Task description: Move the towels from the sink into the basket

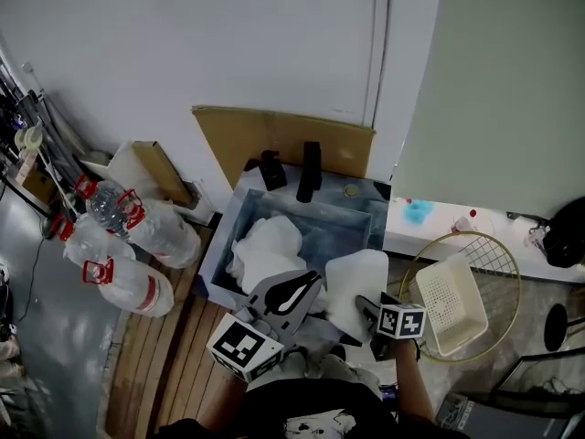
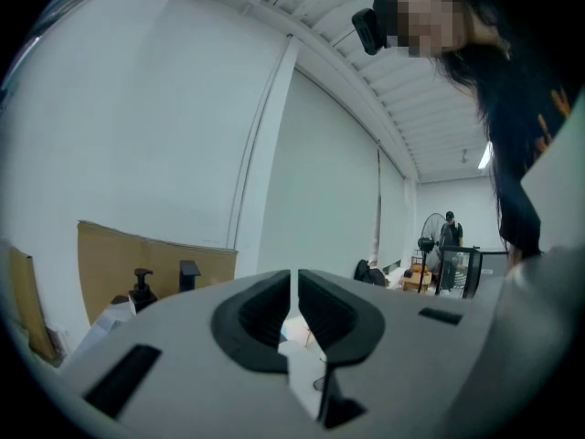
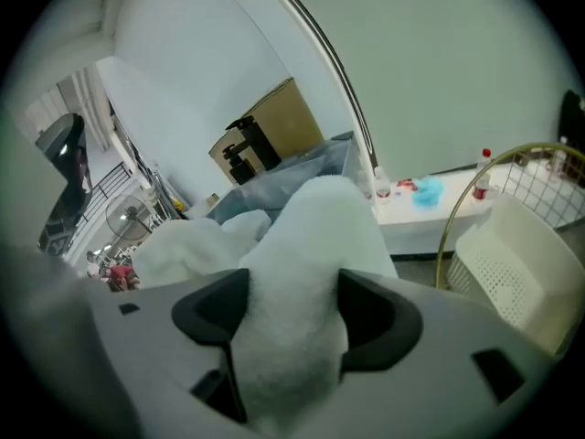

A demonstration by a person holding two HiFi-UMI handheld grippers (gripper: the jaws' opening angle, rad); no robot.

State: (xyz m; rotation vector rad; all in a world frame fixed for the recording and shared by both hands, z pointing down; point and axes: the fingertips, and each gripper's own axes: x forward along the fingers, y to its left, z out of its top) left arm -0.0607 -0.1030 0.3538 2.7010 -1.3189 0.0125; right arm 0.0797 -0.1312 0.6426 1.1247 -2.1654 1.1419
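One towel [image 1: 356,277] lies between the wide-spread jaws of our right claw [image 3: 292,311] at the front-right corner of the sink [image 1: 239,210], the basket [image 1: 446,305] near on its right, our left claw [image 2: 294,318] pressed together, empty.

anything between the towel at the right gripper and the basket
Nothing visible. The towel sits between the right gripper's open jaws at the sink's right side, and the space to the basket looks clear; only a gold wire hoop rings it.
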